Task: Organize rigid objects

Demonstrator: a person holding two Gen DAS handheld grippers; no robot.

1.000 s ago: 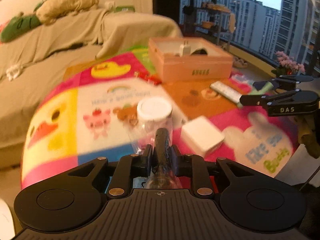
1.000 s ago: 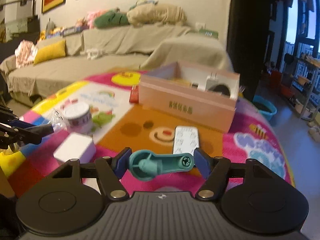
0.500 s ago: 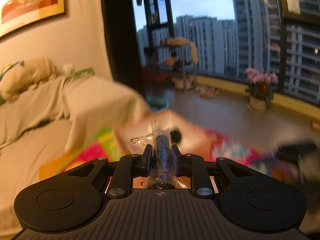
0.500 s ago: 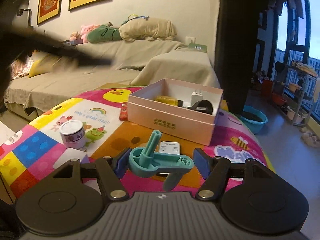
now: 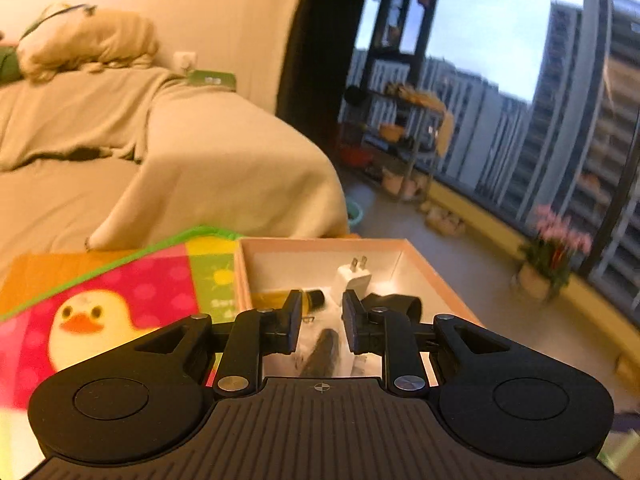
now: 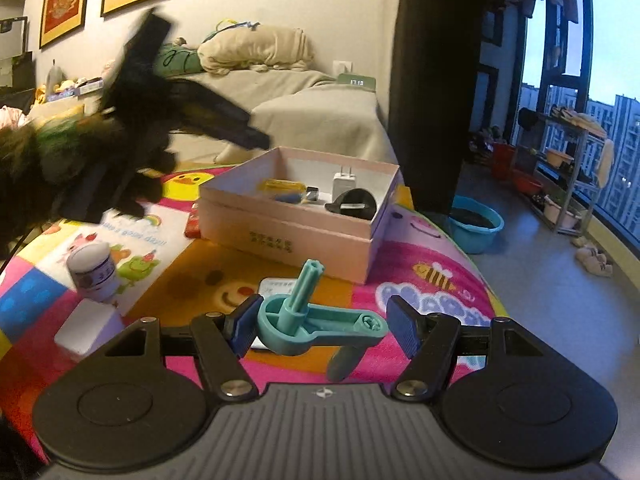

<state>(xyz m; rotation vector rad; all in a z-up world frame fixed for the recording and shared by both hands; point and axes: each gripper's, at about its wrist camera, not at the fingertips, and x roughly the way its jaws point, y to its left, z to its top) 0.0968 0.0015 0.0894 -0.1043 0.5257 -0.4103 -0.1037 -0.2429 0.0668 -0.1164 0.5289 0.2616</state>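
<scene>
Placement into the pink box (image 5: pixel 434 264) in hand, by the look of it, on the left side. Left gripper (image 5: pixel 320 300) poised directly above the box's open top, pointing forward and tipped downward, fingers (image 5: pixel 291 320) only narrowly parted. Dark stick in a clear bag (image 5: pixel 323 350) visible low in the gap between them, seemingly clear of both pads and down among the box's contents; cannot tell whether the bag's film is caught anywhere. Lying close by in the box: a white charger (image 5: pixel 354 280), a yellow item (image 5: pixel 270 298) and a black round piece (image 5: pixel 398 306). Judged next for this side: back up and out over the near wall without dragging the bag along, then across to what lies loose on the colourful mat (image 5: pixel 132 292). Right gripper (image 6: pixel 325 320) hanging back over the mat, well short of the box, tilted down, pads wide apart and pinching the teal crank-shaped piece (image 6: pixel 340 322) crosswise, stem sticking up and away. Probably next in line for the box, calling for a forward carry over the near wall once the left side clears. Waiting on the mat: a white jar (image 6: pixel 92 270), a white block (image 6: pixel 86 326) and a flat white remote (image 6: pixel 276 286).
</scene>
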